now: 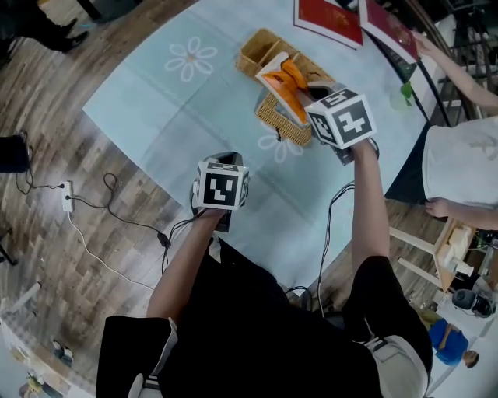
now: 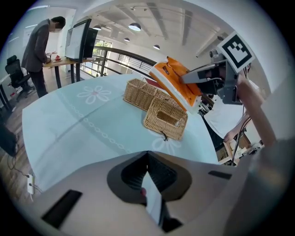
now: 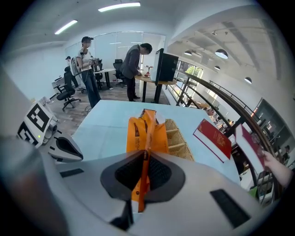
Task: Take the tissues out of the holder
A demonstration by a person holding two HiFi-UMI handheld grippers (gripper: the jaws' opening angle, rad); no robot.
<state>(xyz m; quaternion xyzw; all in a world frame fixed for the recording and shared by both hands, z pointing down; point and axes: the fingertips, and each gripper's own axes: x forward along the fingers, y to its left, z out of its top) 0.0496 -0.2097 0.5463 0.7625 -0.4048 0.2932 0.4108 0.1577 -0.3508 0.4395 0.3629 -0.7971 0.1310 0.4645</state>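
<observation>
On the table [image 1: 156,101], the wicker holder [image 1: 280,120] sits far right. The orange tissue pack [image 3: 146,133] hangs just over it, its thin edge pinched in the closed right gripper [image 3: 145,159]. That slim hold could slip, dropping the pack back. The left gripper [image 2: 147,154], nearer, is clamped on a thin white slip [image 2: 153,205].

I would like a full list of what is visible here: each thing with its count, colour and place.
tablecloth: 1, pale blue with white flowers, over the table
wicker basket: 1, tan, far part of the cloth
wicker box with slot: 1, tan, beside the basket
tissue pack: 1, orange, held up over the wicker pieces
red books: 2, far table edge
power strip: 1, white, wooden floor
bystander: 1, white top, right of the table
left hand-held gripper: shut on a thin white piece
right hand-held gripper: shut on the tissue pack
</observation>
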